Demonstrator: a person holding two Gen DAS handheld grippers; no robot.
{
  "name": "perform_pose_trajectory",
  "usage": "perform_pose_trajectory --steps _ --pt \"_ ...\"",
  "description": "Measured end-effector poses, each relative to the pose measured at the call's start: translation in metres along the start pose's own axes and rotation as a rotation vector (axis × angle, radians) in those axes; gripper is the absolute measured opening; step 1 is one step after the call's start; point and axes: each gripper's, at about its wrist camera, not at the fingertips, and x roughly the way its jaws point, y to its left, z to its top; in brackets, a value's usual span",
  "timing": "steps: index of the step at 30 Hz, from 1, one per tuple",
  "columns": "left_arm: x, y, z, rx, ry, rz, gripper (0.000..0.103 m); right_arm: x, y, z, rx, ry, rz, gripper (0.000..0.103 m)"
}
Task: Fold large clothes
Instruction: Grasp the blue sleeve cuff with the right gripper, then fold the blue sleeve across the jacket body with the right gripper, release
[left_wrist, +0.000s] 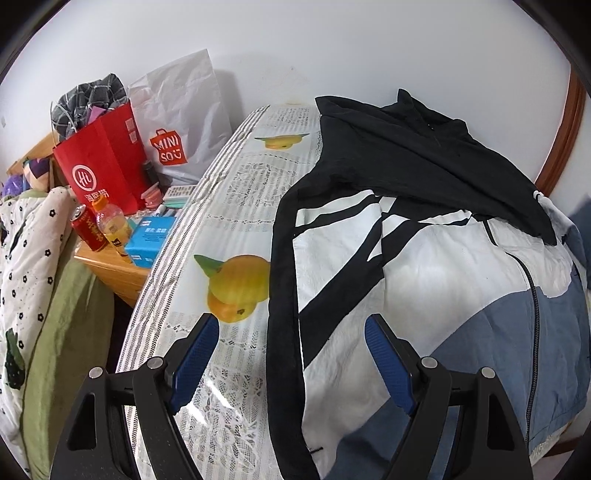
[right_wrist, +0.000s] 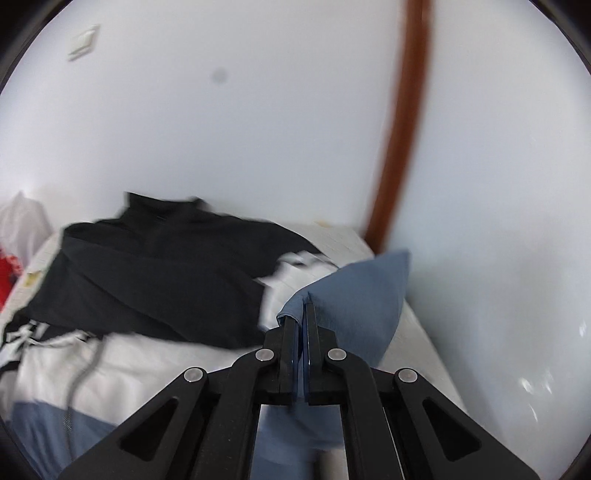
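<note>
White wall backs a bed (left_wrist: 236, 206) covered in a fruit-printed sheet, and on it we have the jacket (left_wrist: 424, 280) lying spread, zipper up, its long axis running from the dark hood by the wall toward us. Our right claw (right_wrist: 303, 314) is clamped tight on a blue corner of the jacket (right_wrist: 362, 295), holding that corner up off the bed on the jacket's right side, near the brown door frame (right_wrist: 402, 147). Our left claw (left_wrist: 291, 325) hangs with its jaws wide apart and nothing between them, above the jacket's black-trimmed left edge (left_wrist: 284, 295), so it is the nearer one to that side. We judge the coming fold carries the blue corner across toward the left. Bare sheet lies open left of the jacket; beyond the bed edge a cluttered nightstand (left_wrist: 110, 266) with a red bag (left_wrist: 103, 162) stands well apart.
</note>
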Motion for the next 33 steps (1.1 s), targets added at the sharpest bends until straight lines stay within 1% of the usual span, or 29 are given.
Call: perform_pose_trajectory --steps 3,5,9,11,14,17,20,22,23,24,25,26,27,28,31,33 --pt "-0.002 0.003 0.003 0.008 -0.014 -0.018 0.08 0.002 0.048 0.019 -0.058 -0.039 0.067 0.001" --pt "-0.003 0.005 0.005 0.017 -0.028 -0.026 0.08 0.005 0.077 0.027 -0.094 -0.05 0.105 0.001" --pt "0.0 0.01 0.008 0.001 -0.025 -0.04 0.08 0.02 0.136 0.033 -0.162 -0.039 0.199 0.001" --pt "0.003 0.013 0.009 -0.02 -0.021 -0.048 0.08 0.031 0.166 0.03 -0.21 -0.027 0.245 0.001" --pt "0.007 0.014 0.01 -0.027 -0.011 -0.068 0.08 0.041 0.212 0.02 -0.299 -0.027 0.262 0.001" --pt "0.011 0.011 0.011 -0.026 -0.005 -0.072 0.08 0.054 0.247 0.008 -0.36 -0.005 0.306 0.001" --pt "0.015 0.007 0.012 -0.023 0.011 -0.075 0.08 0.075 0.269 -0.004 -0.388 0.063 0.326 0.002" --pt "0.015 0.004 0.012 -0.012 0.016 -0.077 0.08 0.087 0.275 -0.012 -0.391 0.105 0.34 0.004" --pt "0.015 0.002 0.012 -0.006 0.017 -0.077 0.08 0.092 0.277 -0.014 -0.391 0.128 0.343 0.01" --pt "0.014 -0.001 0.012 0.002 0.015 -0.077 0.08 0.094 0.278 -0.015 -0.389 0.14 0.338 0.025" --pt "0.013 -0.002 0.012 0.004 0.015 -0.077 0.08 0.094 0.277 -0.016 -0.383 0.146 0.328 0.035" --pt "0.012 -0.003 0.012 0.006 0.014 -0.078 0.08 0.092 0.273 -0.017 -0.366 0.144 0.308 0.056" --pt "0.01 -0.006 0.012 0.012 0.013 -0.081 0.08 0.088 0.266 -0.016 -0.349 0.142 0.296 0.069" --pt "0.008 -0.007 0.012 0.017 0.013 -0.081 0.08 0.084 0.258 -0.015 -0.327 0.142 0.295 0.071" --pt "0.002 -0.016 0.013 0.045 0.011 -0.082 0.08 0.069 0.23 -0.014 -0.247 0.163 0.378 0.075" --pt "-0.006 -0.023 0.014 0.054 0.002 -0.075 0.08 0.055 0.208 -0.014 -0.2 0.16 0.384 0.075"
